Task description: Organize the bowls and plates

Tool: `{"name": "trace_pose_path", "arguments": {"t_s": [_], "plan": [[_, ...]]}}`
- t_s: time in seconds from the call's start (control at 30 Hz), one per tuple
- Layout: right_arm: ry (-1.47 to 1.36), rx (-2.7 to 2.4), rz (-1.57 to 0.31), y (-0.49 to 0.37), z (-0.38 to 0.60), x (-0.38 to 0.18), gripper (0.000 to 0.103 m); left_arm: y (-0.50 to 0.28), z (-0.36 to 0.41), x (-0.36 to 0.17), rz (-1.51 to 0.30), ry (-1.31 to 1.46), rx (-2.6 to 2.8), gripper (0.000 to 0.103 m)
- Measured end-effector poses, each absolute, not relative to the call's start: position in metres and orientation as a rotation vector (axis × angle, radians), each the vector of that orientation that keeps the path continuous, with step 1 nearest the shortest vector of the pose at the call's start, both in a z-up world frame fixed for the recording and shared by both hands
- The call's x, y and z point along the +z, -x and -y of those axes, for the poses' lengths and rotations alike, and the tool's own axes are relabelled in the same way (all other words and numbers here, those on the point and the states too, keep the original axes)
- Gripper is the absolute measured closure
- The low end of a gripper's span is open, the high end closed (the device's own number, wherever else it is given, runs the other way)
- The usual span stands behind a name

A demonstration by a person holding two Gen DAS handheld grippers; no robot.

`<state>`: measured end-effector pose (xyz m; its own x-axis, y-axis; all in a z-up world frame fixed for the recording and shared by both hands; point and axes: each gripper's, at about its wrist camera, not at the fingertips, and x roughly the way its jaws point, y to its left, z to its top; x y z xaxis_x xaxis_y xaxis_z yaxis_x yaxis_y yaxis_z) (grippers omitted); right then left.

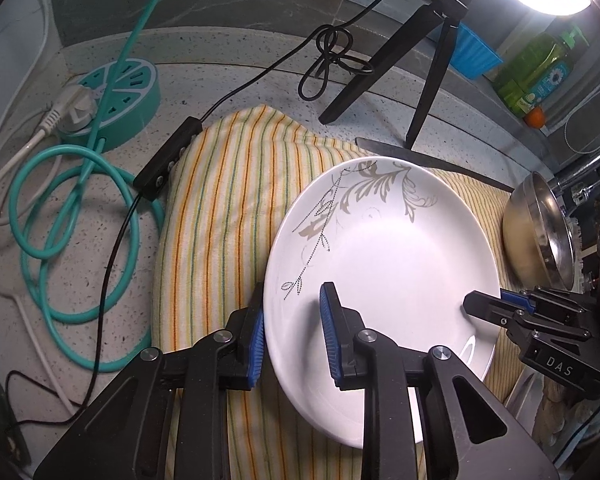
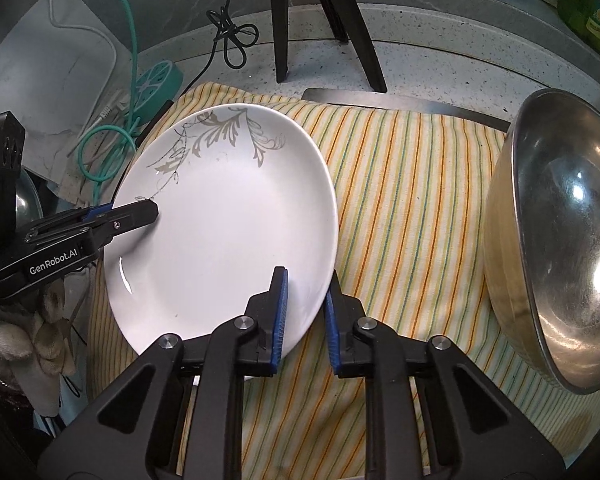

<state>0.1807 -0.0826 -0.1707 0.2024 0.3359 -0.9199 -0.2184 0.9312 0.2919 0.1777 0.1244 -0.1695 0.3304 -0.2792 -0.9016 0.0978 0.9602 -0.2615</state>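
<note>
Currently we grip the white plate (image 1: 384, 276) with both tongs, left tongs (image 1: 294, 334) and right tongs (image 2: 305, 314) clamped on opposite rims, above the striped towel (image 2: 412, 184). Steel bowl (image 2: 556, 240), right of the right tongs, apparently remains unsorted.

Open striped towel (image 2: 412, 200) lies between the white plate (image 2: 228, 224) and the steel bowl (image 2: 556, 248), wide enough for a gripper. Far side is obstructed: tripod legs (image 2: 320, 20) stand on the speckled counter (image 2: 440, 60) just behind the towel, with a knife blade (image 2: 380, 102) along the towel's far edge. Left of the towel, coiled teal cable (image 1: 72, 240), a black inline controller (image 1: 168, 156) and a round power strip (image 1: 112, 100) clutter the counter.
</note>
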Motion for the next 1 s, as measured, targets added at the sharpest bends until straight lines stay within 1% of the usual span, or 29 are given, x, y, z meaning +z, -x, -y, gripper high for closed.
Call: {"name": "trace_pose_path", "arguments": {"t_s": [0.27,0.53,0.8,1.0], "plan": [[-0.111,0.405,-1.292,-0.159,0.086,-0.155,0.085,-0.157,-0.121,-0.156,-1.187,0.183,-0.247,0.080],[-0.135,0.434,-1.256,-0.128,0.102,-0.129,0.085,-0.126,-0.110,-0.131,-1.143,0.171,-0.270,0.080],[-0.159,0.431,-1.224,-0.086,0.138,-0.108,0.085,-0.093,-0.087,-0.111,-1.111,0.176,-0.325,0.080],[-0.178,0.397,-1.215,-0.058,0.172,-0.099,0.085,-0.073,-0.058,-0.105,-1.111,0.175,-0.381,0.080]]}}
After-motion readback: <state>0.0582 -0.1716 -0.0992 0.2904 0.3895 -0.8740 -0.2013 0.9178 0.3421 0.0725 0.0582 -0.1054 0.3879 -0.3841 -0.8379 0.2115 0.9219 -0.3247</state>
